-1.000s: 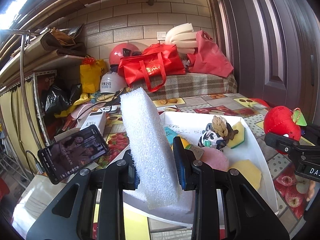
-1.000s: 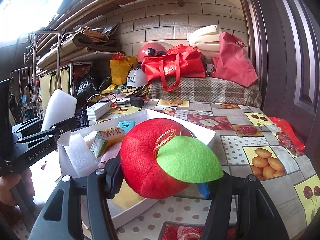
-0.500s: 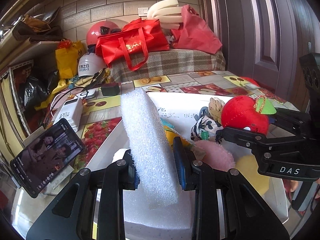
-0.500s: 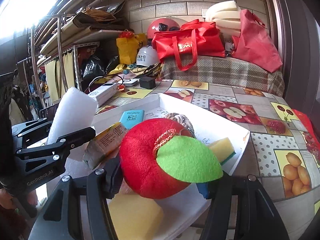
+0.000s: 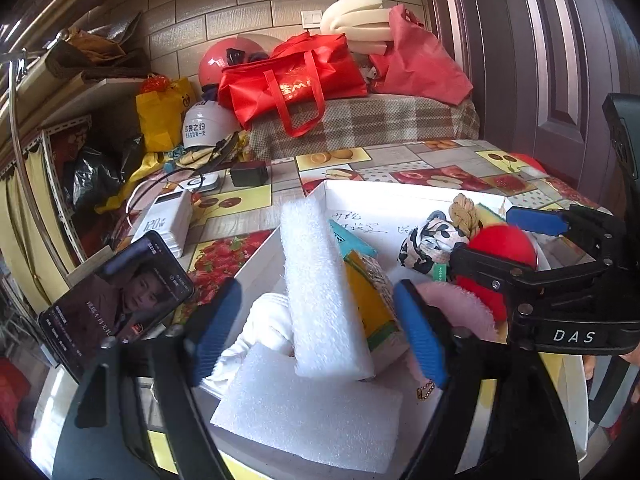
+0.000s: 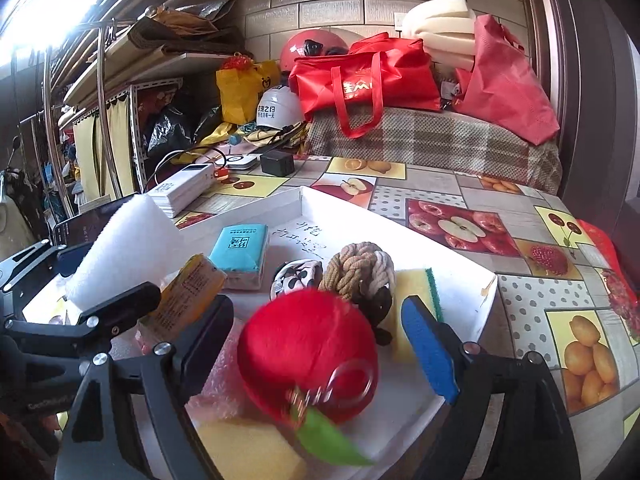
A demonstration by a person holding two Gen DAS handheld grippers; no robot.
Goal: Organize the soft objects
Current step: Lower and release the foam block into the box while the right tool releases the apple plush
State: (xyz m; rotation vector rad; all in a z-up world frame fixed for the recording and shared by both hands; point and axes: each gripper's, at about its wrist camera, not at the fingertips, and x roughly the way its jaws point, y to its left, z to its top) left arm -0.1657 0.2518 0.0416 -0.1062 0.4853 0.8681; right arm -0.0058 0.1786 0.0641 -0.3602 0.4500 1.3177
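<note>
Both sets of jaws are opening at this moment, where half a second ago each was clamped on its load. The left gripper [image 5: 316, 320] has its blue pads spread wide, and the white foam block [image 5: 326, 292] that was pinched between them now stands free in the gap, leaning with its top toward 11 o'clock, its foot on a flat foam slab [image 5: 308, 412] at 6 o'clock and its side against a yellow packet [image 5: 370, 304] at 3 o'clock. Neither pad touches it.

The right gripper [image 6: 320, 344] is likewise parting. The red plush apple [image 6: 308, 352] sits between the pads with daylight on the right side; it is blurred, and its green leaf [image 6: 332, 444] hangs toward 6 o'clock, so it is probably dropping or rolling, though the blur makes it hard to say whether it has settled.

Around the apple, inside the white tray [image 6: 486, 292], lie a knotted rope ball [image 6: 360, 268] at 12 o'clock, a black-and-white cloth piece [image 6: 296, 276] at 11 o'clock, a yellow sponge with green backing [image 6: 416, 284] at 2 o'clock, and a teal tissue pack [image 6: 240, 250] further toward 11. A pink fluffy piece [image 5: 456, 304] shows in the left view beside the right pad.

So two more soft items appear delivered into the tray together. My judgement is that this placement is essentially done, and both hands should draw back cleanly without knocking the leaning foam over.
</note>
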